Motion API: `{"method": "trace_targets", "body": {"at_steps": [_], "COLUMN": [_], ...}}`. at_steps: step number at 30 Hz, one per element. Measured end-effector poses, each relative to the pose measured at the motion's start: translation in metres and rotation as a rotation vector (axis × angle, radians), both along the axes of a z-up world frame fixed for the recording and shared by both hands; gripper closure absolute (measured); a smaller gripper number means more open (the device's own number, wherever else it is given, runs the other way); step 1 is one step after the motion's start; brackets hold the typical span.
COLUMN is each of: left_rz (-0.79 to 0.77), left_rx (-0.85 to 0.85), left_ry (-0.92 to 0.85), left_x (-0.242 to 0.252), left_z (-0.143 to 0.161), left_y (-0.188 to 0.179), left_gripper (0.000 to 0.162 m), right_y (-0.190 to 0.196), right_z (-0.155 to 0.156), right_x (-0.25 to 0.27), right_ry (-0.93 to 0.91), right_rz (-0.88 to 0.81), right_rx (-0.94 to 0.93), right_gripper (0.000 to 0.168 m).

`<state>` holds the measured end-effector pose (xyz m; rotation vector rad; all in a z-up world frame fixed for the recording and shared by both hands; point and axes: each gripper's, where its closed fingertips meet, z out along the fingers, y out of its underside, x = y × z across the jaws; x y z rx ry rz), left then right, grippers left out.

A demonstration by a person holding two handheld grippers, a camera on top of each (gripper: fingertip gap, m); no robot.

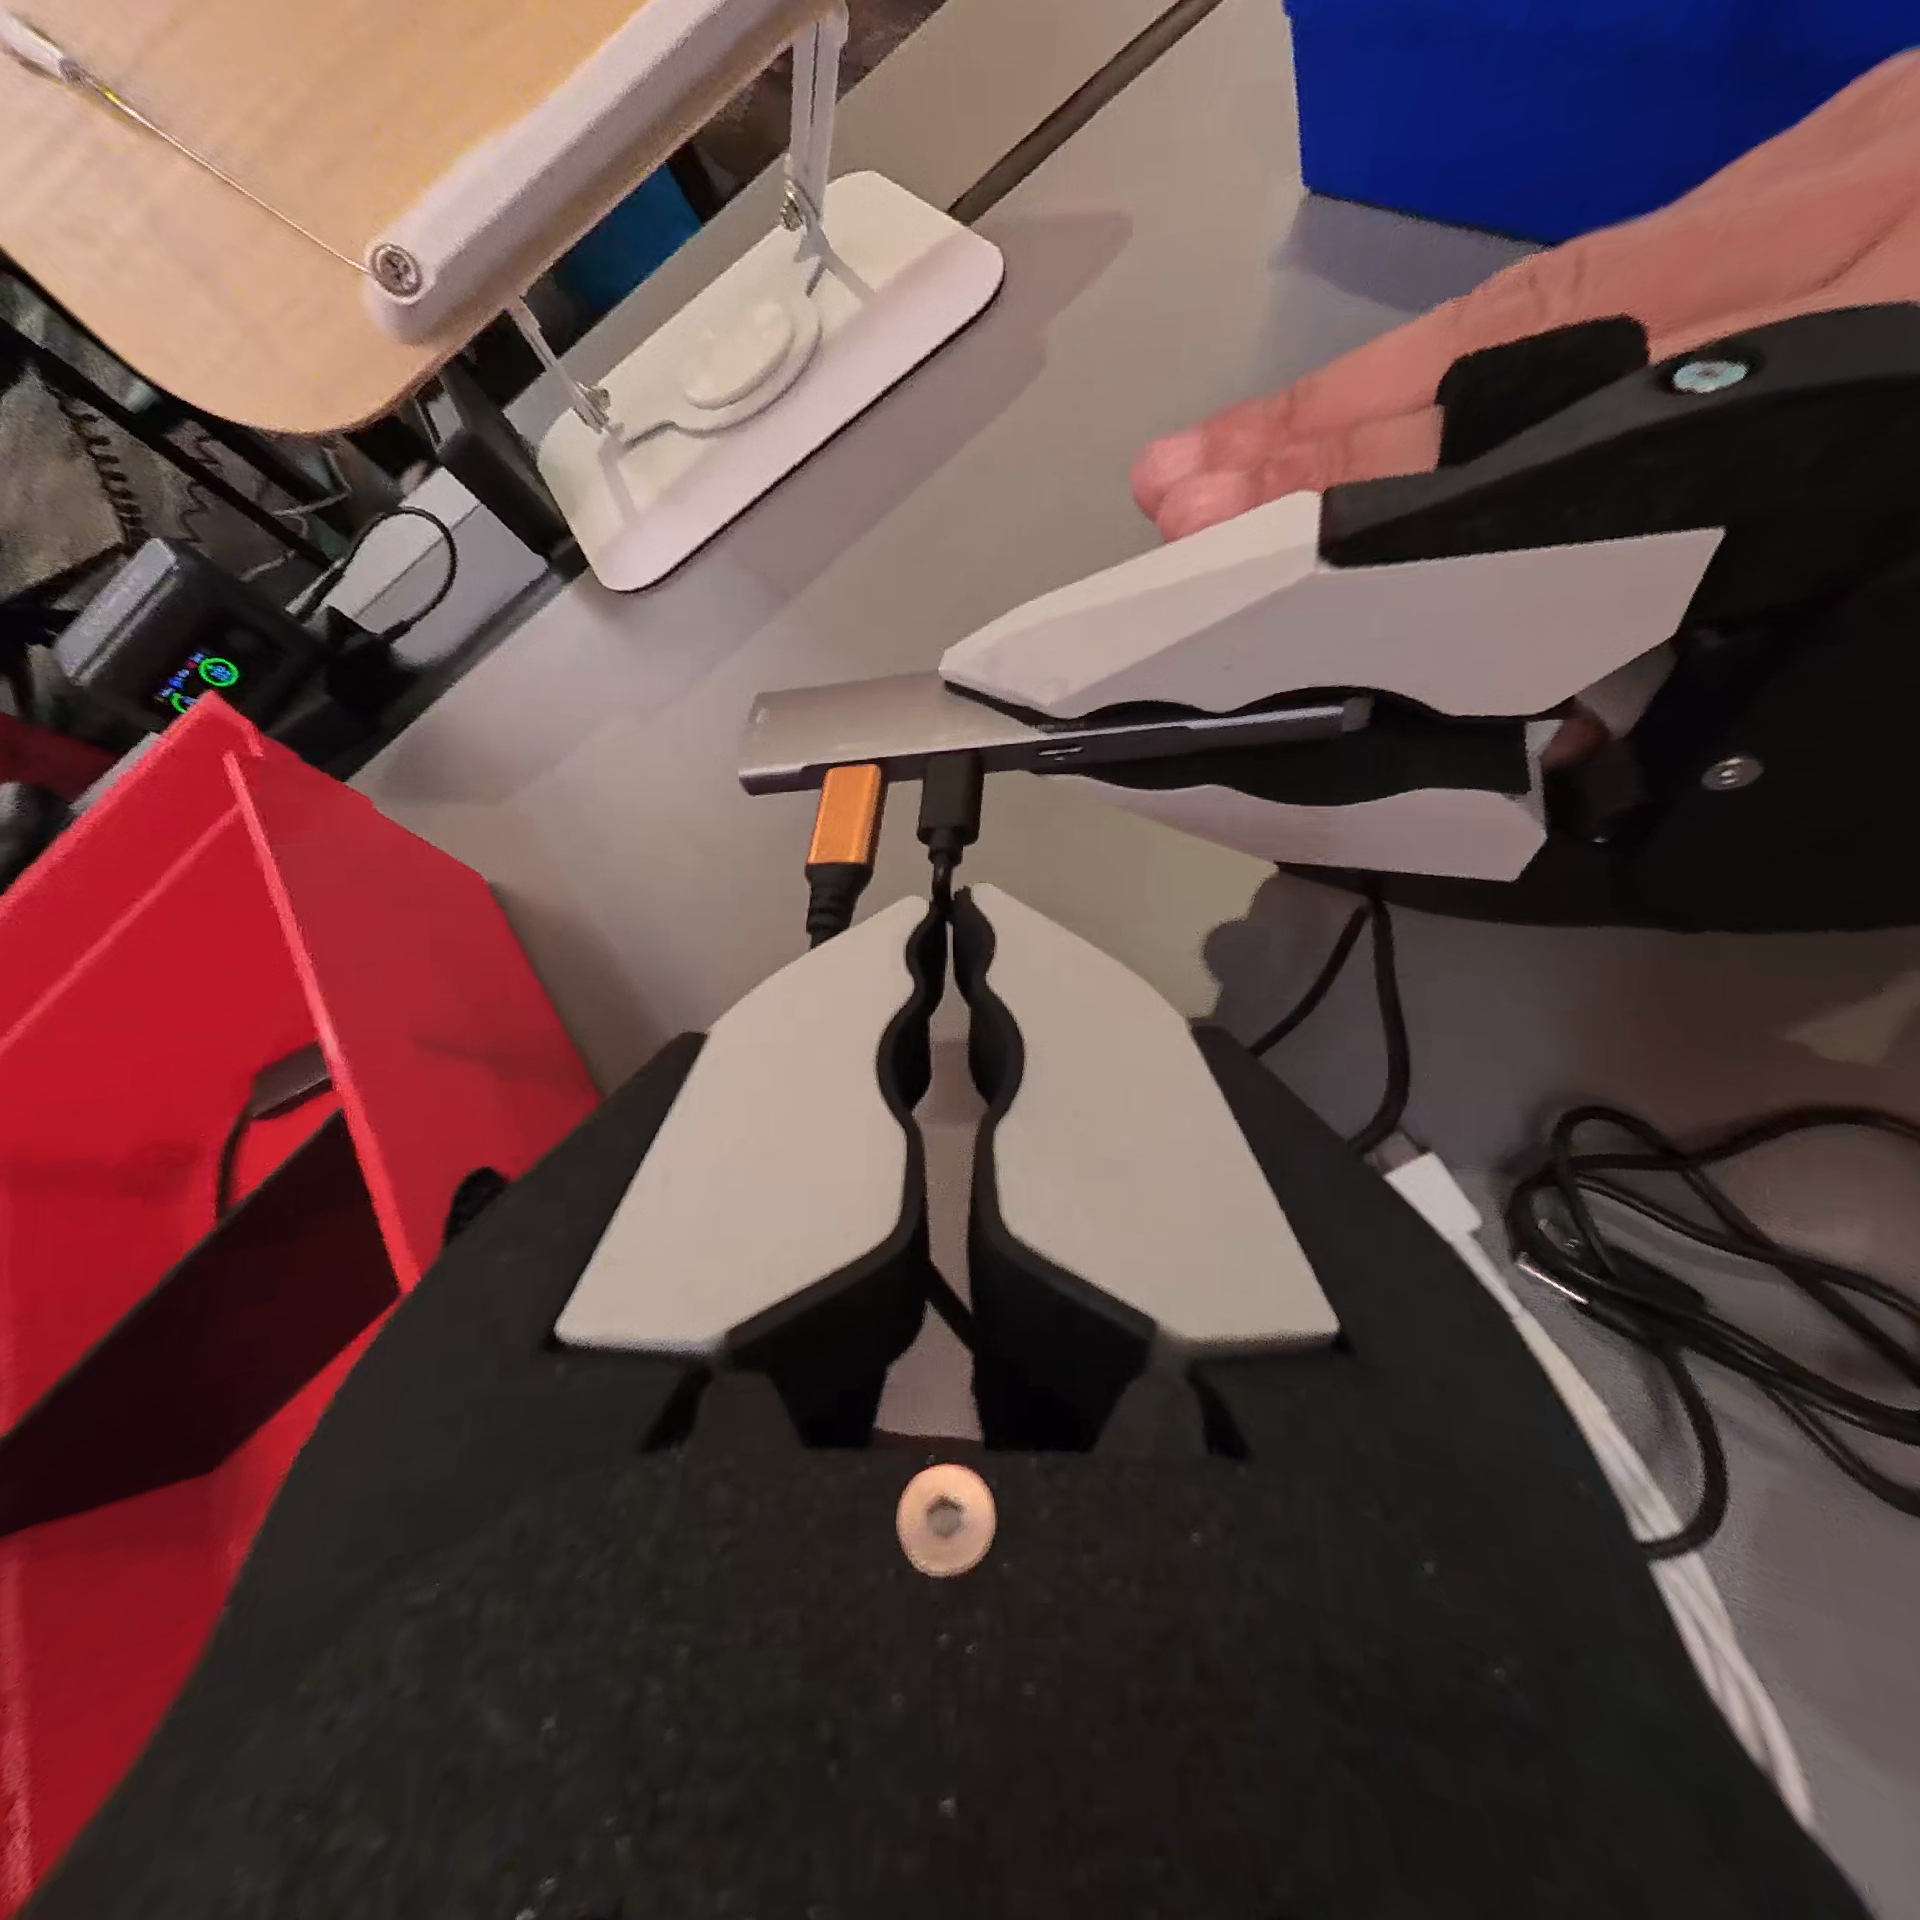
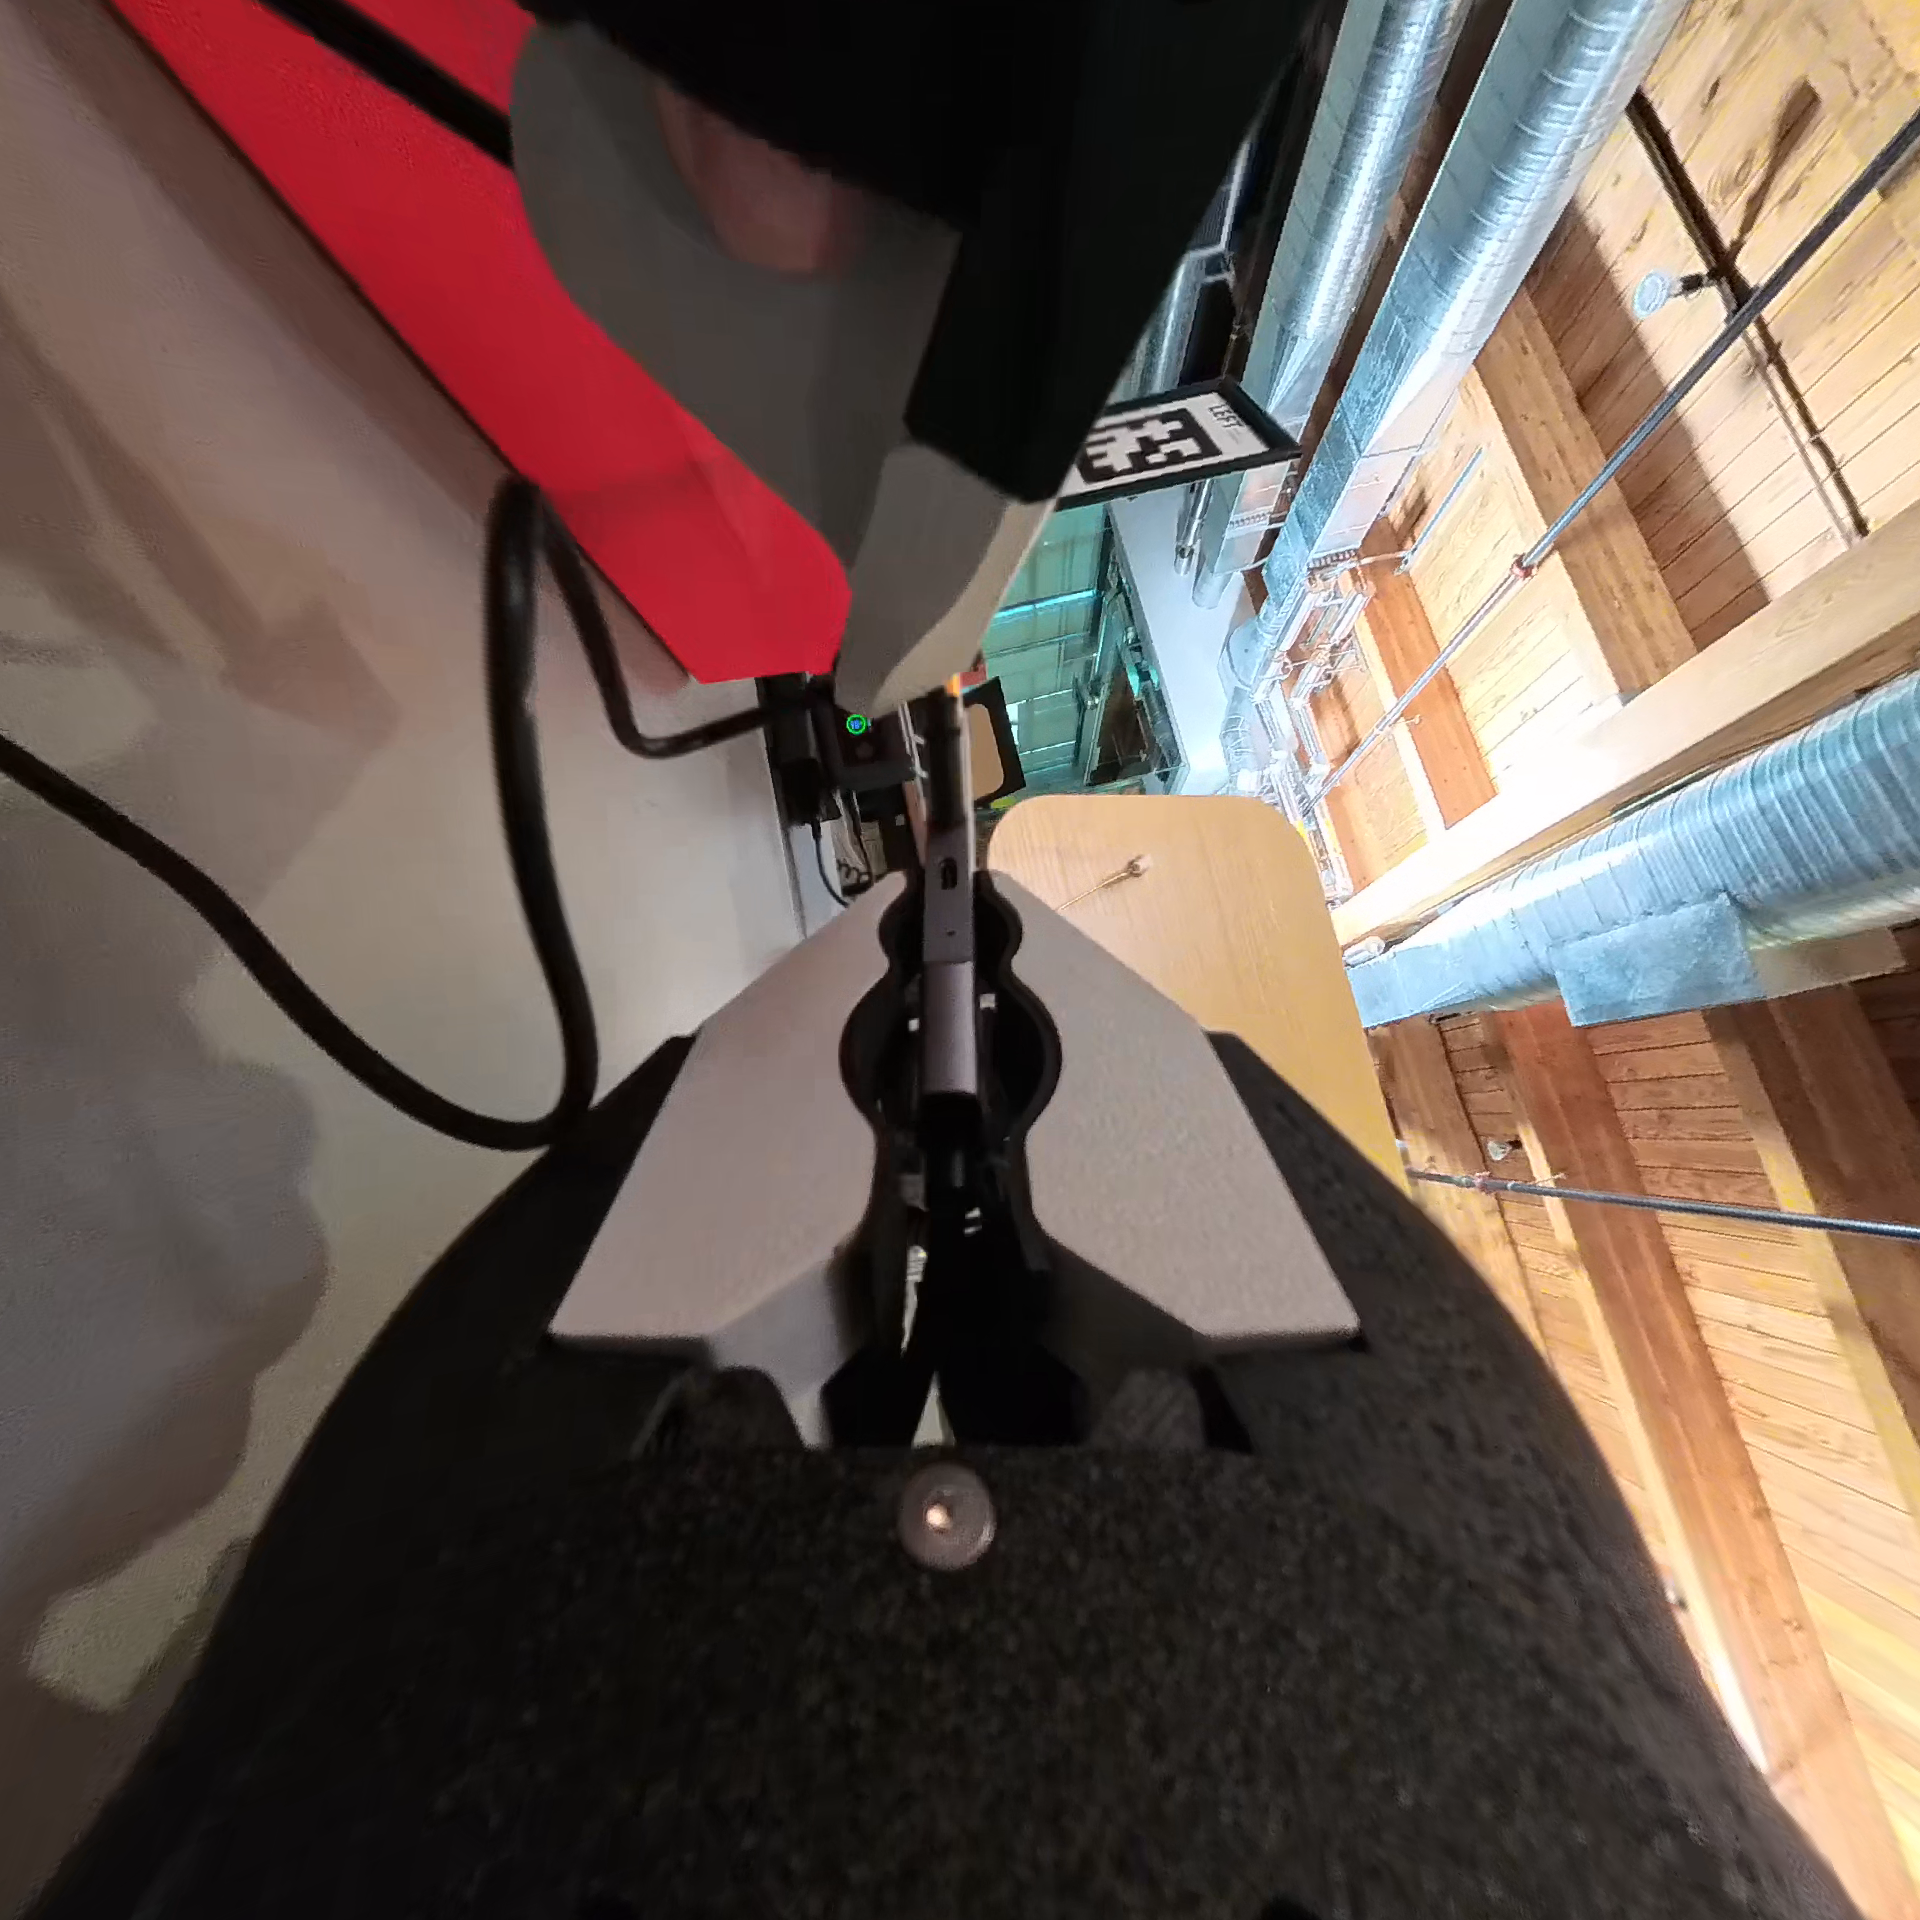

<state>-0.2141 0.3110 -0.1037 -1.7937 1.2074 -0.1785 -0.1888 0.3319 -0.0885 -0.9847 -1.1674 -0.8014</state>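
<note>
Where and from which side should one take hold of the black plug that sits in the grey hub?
Grip the black plug on its short housing just below the grey hub, coming from underneath along its cable. The left claw pinches only the thin cable; the housing probably gives flatter sides.

The right tongs [image 2: 948, 914] clamp a slim grey hub [image 2: 948, 997] edge-on. Beyond the hub, the left tongs [image 2: 894, 582] reach in beside a red bin [image 2: 499, 343]. A black cable [image 2: 540, 831] loops across the pale table [image 2: 260, 727] beside the hub.

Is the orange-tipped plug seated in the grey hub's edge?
Yes: the orange-tipped plug sits in the grey hub, beside the black plug.
</note>
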Motion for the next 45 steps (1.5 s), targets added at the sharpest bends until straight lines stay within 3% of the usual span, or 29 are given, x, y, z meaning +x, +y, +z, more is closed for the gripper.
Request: {"method": "trace_targets", "body": {"at_steps": [15, 17, 23, 28, 33, 36, 37, 39, 45], "left_rz": [-0.032, -0.034, 0.074, 0.253, 0.305, 0.283, 0.297, 0.379, 0.431], "left_rx": [-0.017, -0.048, -0.316, -0.484, -0.552, -0.669, -0.686, -0.652, -0.590], "left_ry": [-0.046, -0.079, -0.256, -0.306, -0.261, -0.321, -0.319, -0.292, -0.282], "left_x": [0.001, -0.006, -0.066, -0.119, -0.117, -0.096, -0.092, -0.091, -0.080], "left_z": [-0.004, -0.002, -0.011, -0.038, -0.064, -0.069, -0.072, -0.080, -0.084], "left_y": [-0.002, -0.010, -0.054, -0.109, -0.147, -0.168, -0.172, -0.169, -0.142], "left_gripper": [0.162, 0.154, 0.143, 0.139, 0.139, 0.138, 0.132, 0.123, 0.132], "right_y": [0.014, 0.023, 0.045, 0.046, 0.044, 0.044, 0.043, 0.043, 0.042], "right_z": [-0.009, -0.010, -0.012, -0.016, -0.016, -0.017, -0.016, -0.016, -0.018], "right_x": [0.017, 0.031, 0.075, 0.071, 0.066, 0.068, 0.068, 0.068, 0.064], "right_ry": [0.002, 0.019, 0.148, 0.149, 0.148, 0.154, 0.156, 0.158, 0.149], "right_rz": [-0.059, -0.114, -0.253, -0.236, -0.220, -0.223, -0.221, -0.218, -0.203], "right_rx": [-0.040, -0.050, -0.094, -0.109, -0.107, -0.114, -0.111, -0.112, -0.117], "right_gripper": [0.161, 0.161, 0.161, 0.161, 0.161, 0.161, 0.161, 0.161, 0.161]}}
